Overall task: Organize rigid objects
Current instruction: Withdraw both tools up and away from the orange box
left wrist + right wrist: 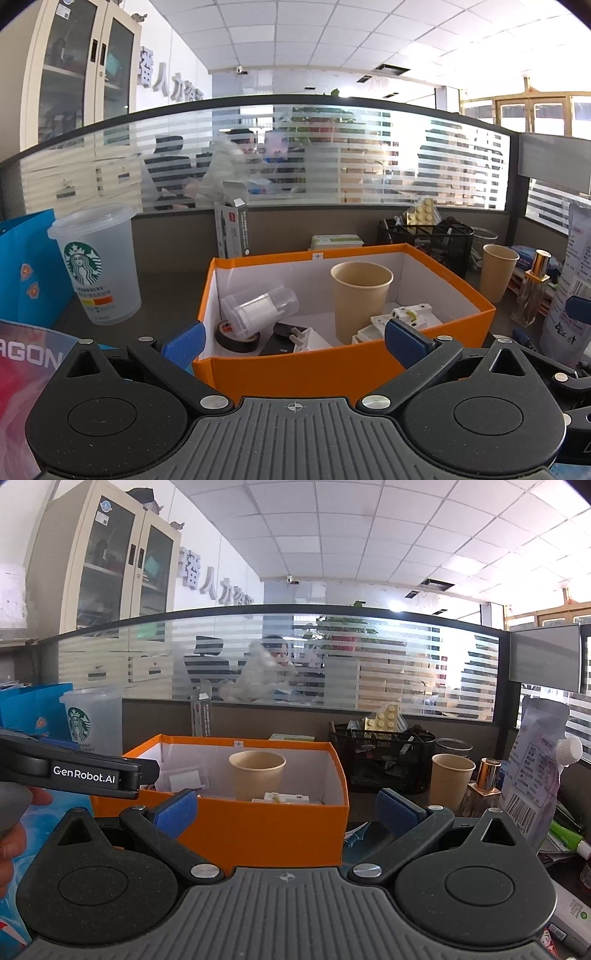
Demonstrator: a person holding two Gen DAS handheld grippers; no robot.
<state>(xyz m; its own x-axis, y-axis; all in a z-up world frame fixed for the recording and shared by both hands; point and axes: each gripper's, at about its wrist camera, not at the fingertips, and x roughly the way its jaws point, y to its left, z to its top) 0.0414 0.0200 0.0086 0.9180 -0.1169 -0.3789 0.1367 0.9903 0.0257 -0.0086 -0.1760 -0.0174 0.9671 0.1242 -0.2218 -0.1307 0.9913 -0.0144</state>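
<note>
- Your orange box [332, 369] already holds a paper cup [360, 301], clear bottle [258, 310], tape roll [236, 338] and white socket parts [406, 314].
- Left gripper [293, 338] and right gripper [286, 808] both gape empty.
- A second paper cup [450, 781], perfume bottle [484, 788] and Starbucks cup [96, 264] still wait outside.

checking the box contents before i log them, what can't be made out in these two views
- Right wrist view: the orange box's near wall hides its floor; only the paper cup and white plastic part show.
- Left wrist view: the right tool finger covers part of the white switch parts.
- Both views: the mesh organizer's contents are too small.
</note>
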